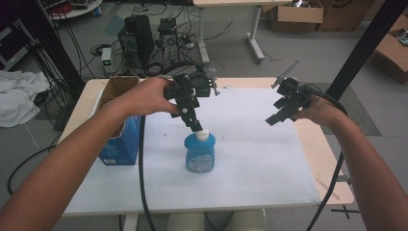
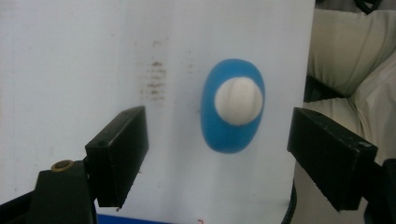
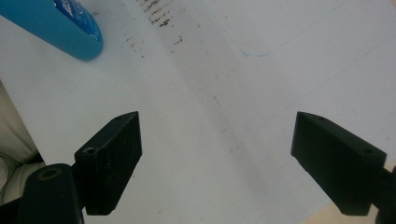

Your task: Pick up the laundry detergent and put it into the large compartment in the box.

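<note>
One upright blue bottle [image 1: 200, 153], white-capped

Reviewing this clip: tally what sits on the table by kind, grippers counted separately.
Blue bottle with white cap: 1
Open cardboard box with blue sides: 1
White sheet covering the tabletop: 1
Hand-held grippers, left gripper and right gripper, both open: 2
Total: 5

An open cardboard box [image 1: 118, 86] stands behind a blue carton [image 1: 120, 144], seemingly touching, at the table's [image 1: 269, 183] left edge.
</note>
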Available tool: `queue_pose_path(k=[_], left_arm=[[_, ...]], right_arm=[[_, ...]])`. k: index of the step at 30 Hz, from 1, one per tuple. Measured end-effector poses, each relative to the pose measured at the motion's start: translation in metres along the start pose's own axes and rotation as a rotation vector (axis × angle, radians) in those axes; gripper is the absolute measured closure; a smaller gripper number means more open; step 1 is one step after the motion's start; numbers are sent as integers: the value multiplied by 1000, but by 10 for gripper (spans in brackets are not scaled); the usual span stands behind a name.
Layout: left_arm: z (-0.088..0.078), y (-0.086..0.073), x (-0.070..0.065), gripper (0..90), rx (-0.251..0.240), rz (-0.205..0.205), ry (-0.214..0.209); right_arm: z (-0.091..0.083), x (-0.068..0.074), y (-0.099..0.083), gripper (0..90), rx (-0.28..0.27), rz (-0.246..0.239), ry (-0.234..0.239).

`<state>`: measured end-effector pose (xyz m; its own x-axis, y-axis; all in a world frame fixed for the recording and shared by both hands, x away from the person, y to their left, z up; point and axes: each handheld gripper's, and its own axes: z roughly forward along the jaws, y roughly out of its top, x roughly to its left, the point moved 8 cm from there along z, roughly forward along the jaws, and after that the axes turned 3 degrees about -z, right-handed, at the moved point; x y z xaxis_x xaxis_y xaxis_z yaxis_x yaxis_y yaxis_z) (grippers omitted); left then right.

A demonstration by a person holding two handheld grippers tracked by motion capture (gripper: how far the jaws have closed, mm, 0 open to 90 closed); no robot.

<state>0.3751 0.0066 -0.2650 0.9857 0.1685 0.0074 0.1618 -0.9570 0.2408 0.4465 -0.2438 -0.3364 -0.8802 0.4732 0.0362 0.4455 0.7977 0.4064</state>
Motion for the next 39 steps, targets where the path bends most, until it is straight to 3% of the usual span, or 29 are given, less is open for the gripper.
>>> queue_pose_path(k=[9,24,39], left_arm=[[13,4,-10,195,26,48,-15],[45,2,-15,191,88,53,-42],[68,-3,-15,191,106,57,-31]], right_arm=[[3,2,1,162,4,-5,5],[6,2,0,161,10,-3,8],[9,3,1,161,11,-4,13]])
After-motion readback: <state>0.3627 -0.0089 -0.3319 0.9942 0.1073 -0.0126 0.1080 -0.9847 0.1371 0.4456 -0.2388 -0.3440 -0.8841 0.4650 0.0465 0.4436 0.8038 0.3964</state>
